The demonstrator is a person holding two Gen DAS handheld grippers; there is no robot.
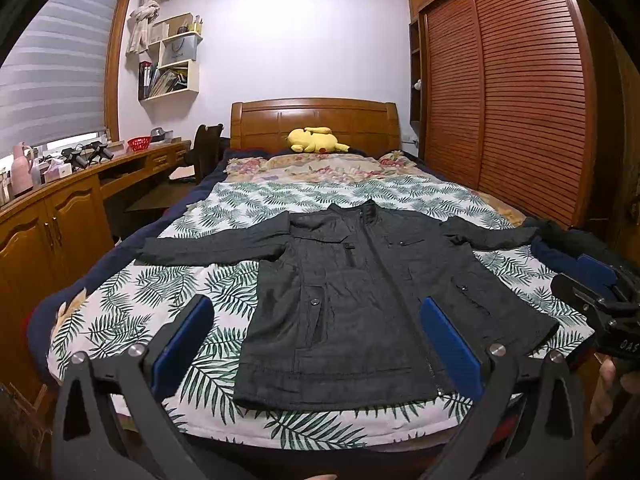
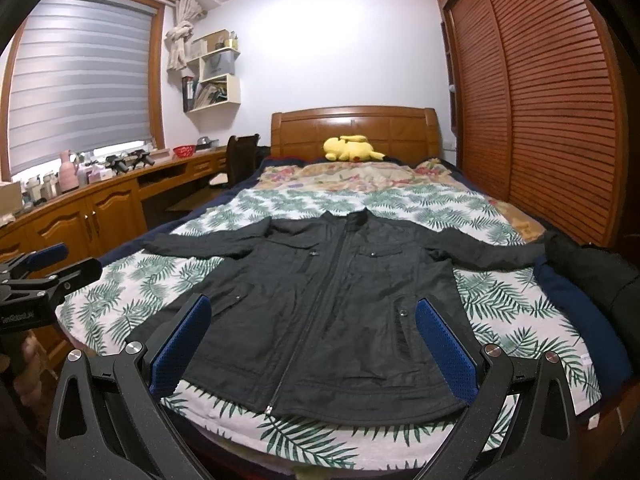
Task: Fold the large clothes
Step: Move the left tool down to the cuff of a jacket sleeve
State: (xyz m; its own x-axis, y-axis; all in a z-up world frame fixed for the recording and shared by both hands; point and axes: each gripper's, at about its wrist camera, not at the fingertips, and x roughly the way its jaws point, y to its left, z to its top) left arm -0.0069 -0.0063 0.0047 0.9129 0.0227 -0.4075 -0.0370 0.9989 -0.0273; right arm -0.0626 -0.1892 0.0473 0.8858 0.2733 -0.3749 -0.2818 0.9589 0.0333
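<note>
A dark grey jacket (image 1: 360, 292) lies flat and face up on the leaf-print bedspread (image 1: 168, 292), zipped, with its collar toward the wooden headboard (image 1: 316, 120) and its hem near the foot of the bed; both sleeves stretch out sideways. The left gripper (image 1: 316, 344) hovers above the foot of the bed with its blue-padded fingers (image 1: 188, 336) spread wide and nothing between them, framing the lower left half of the jacket. The right gripper (image 2: 312, 340) hangs likewise over the hem, fingers (image 2: 444, 344) wide apart and empty. Each gripper appears at the edge of the other's view. A yellow plush toy (image 1: 316, 140) rests against the headboard, a pile of dark clothes (image 2: 580, 276) sits at the bed's right edge beside the outstretched sleeve, and a louvred wardrobe (image 1: 500, 88) stands along the right wall
</note>
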